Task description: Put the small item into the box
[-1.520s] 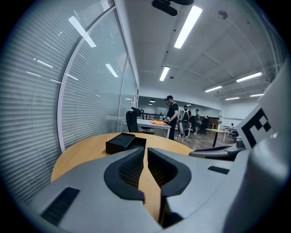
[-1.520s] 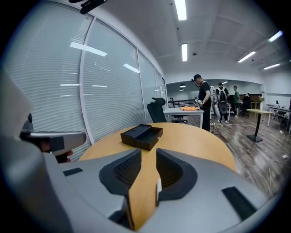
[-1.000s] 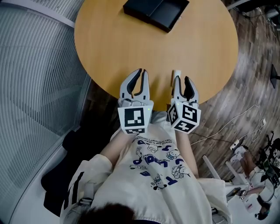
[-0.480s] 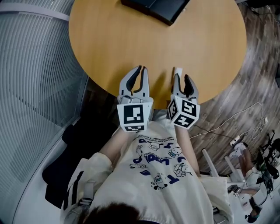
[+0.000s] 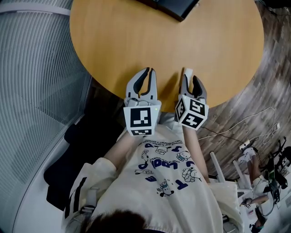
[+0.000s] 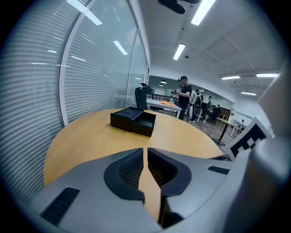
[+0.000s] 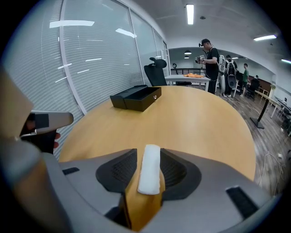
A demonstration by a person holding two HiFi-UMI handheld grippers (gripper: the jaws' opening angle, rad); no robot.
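The small item [image 7: 149,175] is a short white bar between the jaws of my right gripper [image 7: 148,159], with tan tabletop showing under it. In the head view the item [image 5: 187,73] pokes out past the tips of the right gripper [image 5: 189,75] near the round table's front edge. Those jaws are opening and their pads stand close on either side of it. My left gripper [image 5: 148,72] hovers beside it, shut and empty, its tips [image 6: 145,152] almost meeting. The black box [image 6: 133,121] lies open at the far side of the table [image 5: 136,41], half cut off in the head view [image 5: 175,5].
A glass wall with blinds runs along the left. Beyond the table stand an office chair [image 7: 157,73] and several people [image 7: 209,63] among desks. Cables [image 5: 254,123] trail on the wood floor to the right. My torso is right behind the grippers.
The head view has shifted, so the box has slid to the top edge of the picture. Both grippers stay at the table's front edge, the white item still between the right jaws.
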